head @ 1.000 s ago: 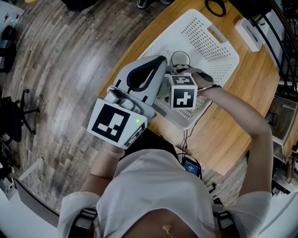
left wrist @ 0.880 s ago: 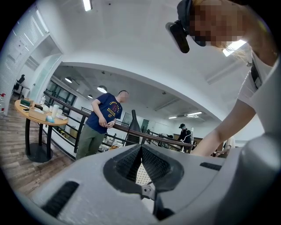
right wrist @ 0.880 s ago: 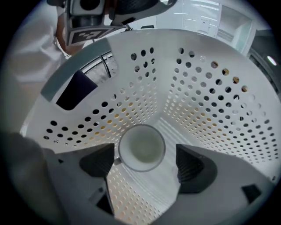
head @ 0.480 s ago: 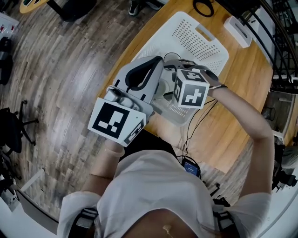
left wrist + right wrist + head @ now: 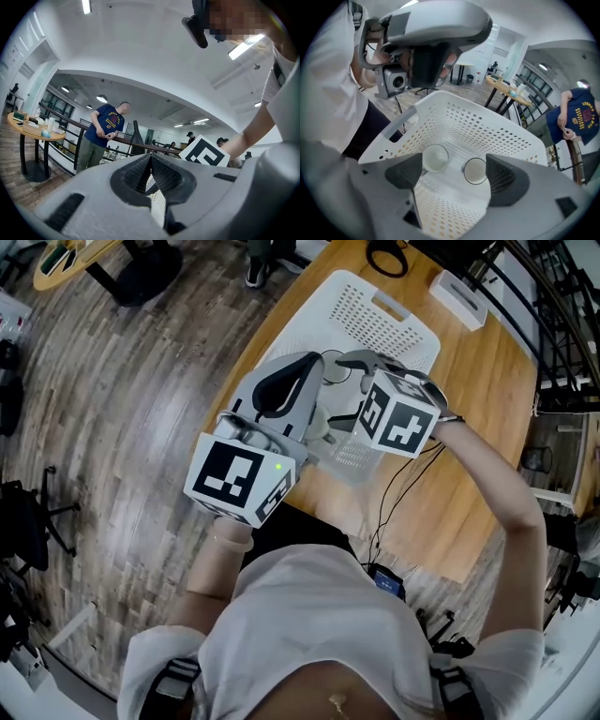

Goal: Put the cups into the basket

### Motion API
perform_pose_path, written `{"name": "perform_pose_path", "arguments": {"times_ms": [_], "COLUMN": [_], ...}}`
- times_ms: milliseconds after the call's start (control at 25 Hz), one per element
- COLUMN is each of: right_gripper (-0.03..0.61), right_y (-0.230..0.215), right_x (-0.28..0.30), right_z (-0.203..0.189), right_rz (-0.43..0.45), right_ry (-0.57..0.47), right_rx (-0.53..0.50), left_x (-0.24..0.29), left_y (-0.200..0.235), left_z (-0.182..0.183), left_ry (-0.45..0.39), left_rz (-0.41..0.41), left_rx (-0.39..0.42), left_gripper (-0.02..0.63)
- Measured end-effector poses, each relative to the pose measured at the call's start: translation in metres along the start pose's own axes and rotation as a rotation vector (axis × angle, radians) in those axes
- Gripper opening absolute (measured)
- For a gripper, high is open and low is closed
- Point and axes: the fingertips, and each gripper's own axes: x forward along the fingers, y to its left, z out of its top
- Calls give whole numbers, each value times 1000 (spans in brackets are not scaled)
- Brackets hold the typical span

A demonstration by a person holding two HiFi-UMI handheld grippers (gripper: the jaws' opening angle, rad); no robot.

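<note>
Two pale cups stand side by side on the floor of the white perforated basket point(image 5: 487, 126): one cup point(image 5: 435, 158) to the left, the other cup point(image 5: 475, 170) to the right. My right gripper point(image 5: 454, 174) hangs above them, open, with nothing between its jaws. In the head view the basket point(image 5: 375, 315) lies on the wooden table point(image 5: 478, 456), and both grippers hover over its near end. The right gripper point(image 5: 345, 364) hides the cups there. My left gripper point(image 5: 150, 161) is shut and empty, tilted up toward the room.
A white box point(image 5: 459, 298) and a black cable coil point(image 5: 384, 254) lie at the table's far end. A thin cable point(image 5: 403, 493) trails over the near edge. A person in a blue shirt point(image 5: 101, 136) stands by a railing, near a round table point(image 5: 30, 131).
The right gripper has lifted and turned its marker cube outward over the basket. The cup rim seen earlier in the head view is now covered. The left gripper has barely moved.
</note>
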Motion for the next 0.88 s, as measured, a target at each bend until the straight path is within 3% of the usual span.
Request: {"name": "perform_pose_path", "arguments": {"times_ms": [360, 400, 440, 640, 880], "right_gripper": [389, 232, 9, 9, 9], "right_y": [-11, -15, -19, -28, -40], "right_x": [-39, -45, -52, -67, -94], "right_z": [1, 2, 3, 4, 16], "right_rz": [-258, -319, -375, -467, -613], "right_ry": [-26, -46, -73, -177, -393], "right_rx": [62, 76, 93, 227, 398], "left_x": [8, 10, 12, 20, 22], "left_y": [-8, -10, -11, -13, -14], "left_z": [-5, -7, -8, -15, -21], "left_ry": [5, 7, 11, 33, 55], "left_rz": [-25, -30, -33, -32, -21], "left_rx": [2, -4, -8, 8, 18], "left_gripper": [8, 8, 8, 8, 8]}}
